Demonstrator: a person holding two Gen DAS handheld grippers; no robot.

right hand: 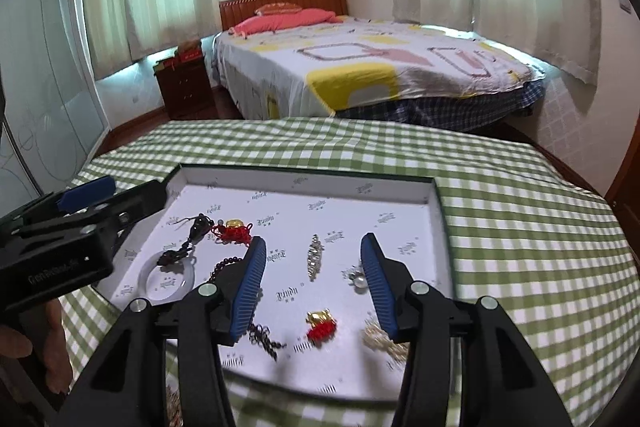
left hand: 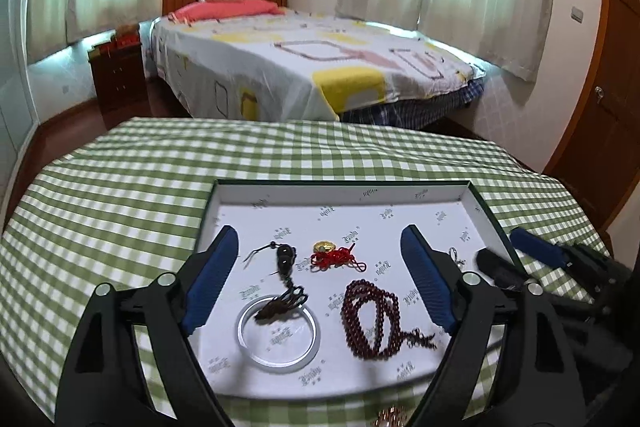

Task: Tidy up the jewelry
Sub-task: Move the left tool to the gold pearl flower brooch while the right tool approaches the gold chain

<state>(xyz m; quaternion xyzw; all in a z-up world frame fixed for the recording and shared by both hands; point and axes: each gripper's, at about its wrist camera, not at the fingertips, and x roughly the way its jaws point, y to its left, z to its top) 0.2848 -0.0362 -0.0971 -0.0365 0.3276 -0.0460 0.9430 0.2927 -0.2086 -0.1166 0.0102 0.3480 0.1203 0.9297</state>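
A shallow white tray (left hand: 340, 183) with a dark green rim lies on the checked cloth. In it are a white bangle (left hand: 278, 333), a dark beaded tassel pendant (left hand: 286, 259), a gold charm on a red knot (left hand: 334, 255) and a dark red bead necklace (left hand: 372, 315). My left gripper (left hand: 320, 233) hovers open above them, holding nothing. The right wrist view shows the tray (right hand: 304, 173) with a rhinestone piece (right hand: 315, 257), a pearl brooch (right hand: 358, 279), a second gold-and-red charm (right hand: 321, 325) and a pearl cluster (right hand: 380, 341). My right gripper (right hand: 314, 239) hangs open above these, empty.
The green-checked tablecloth (left hand: 140, 187) covers the table around the tray. Pale beads (left hand: 392, 417) lie off the tray at the near edge. A hand (right hand: 32, 347) holds the left gripper (right hand: 116, 193). A bed (left hand: 300, 67), a nightstand (left hand: 118, 75) and a wooden door (left hand: 608, 107) stand beyond.
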